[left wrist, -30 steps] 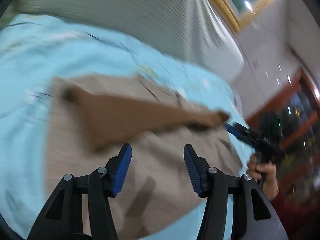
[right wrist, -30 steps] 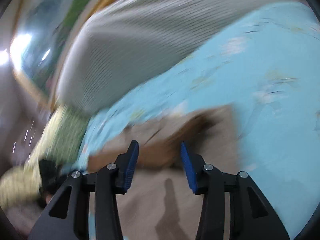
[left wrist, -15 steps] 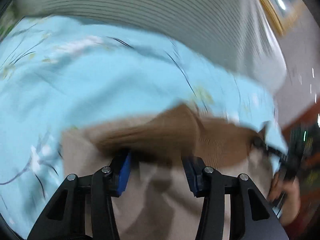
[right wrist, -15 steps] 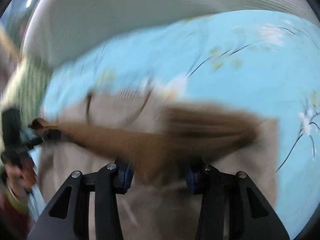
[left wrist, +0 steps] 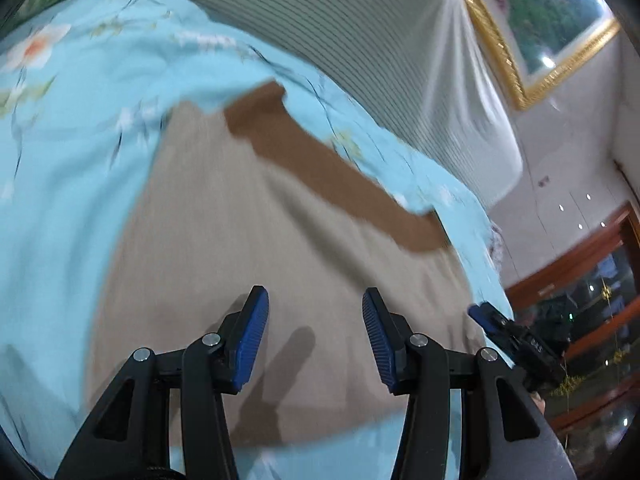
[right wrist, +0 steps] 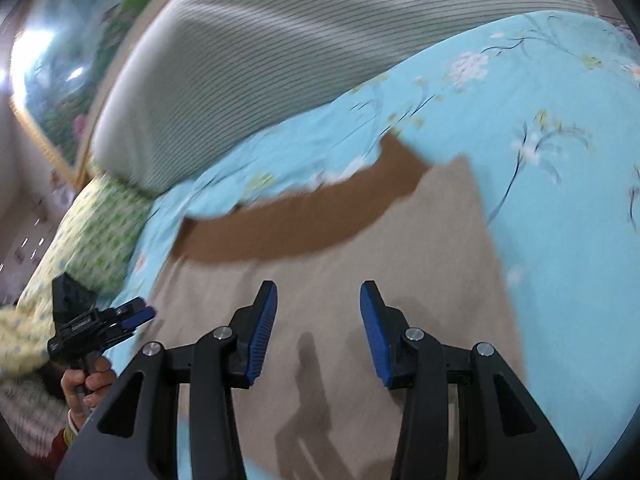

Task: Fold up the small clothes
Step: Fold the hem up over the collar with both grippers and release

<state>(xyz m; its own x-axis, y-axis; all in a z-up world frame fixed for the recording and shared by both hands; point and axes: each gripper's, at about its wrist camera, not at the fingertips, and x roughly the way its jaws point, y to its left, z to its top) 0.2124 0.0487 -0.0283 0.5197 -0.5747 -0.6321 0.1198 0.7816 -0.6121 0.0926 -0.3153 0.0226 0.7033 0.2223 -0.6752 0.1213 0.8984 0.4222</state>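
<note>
A small beige garment (left wrist: 248, 240) lies flat on the light blue flowered sheet (left wrist: 80, 128), with a dark brown band (left wrist: 320, 160) along its far edge. It also shows in the right wrist view (right wrist: 420, 272), with the brown band (right wrist: 296, 220) across its top. My left gripper (left wrist: 315, 320) is open and empty, hovering over the garment's near half. My right gripper (right wrist: 318, 316) is open and empty, also above the garment. Each gripper shows in the other's view: the right one (left wrist: 516, 340) at the garment's right side, the left one (right wrist: 100, 324) at its left side.
A grey striped pillow or bolster (left wrist: 360, 40) lies along the far edge of the bed. A green patterned pillow (right wrist: 104, 232) sits at the left in the right wrist view. A gold-framed picture (left wrist: 540, 20) hangs on the wall behind. Wooden furniture (left wrist: 580, 272) stands at the right.
Half a second ago the brown band was between both grippers' fingers. Now it lies flat at the garment's far edge, and both grippers are open and pulled back toward the near side.
</note>
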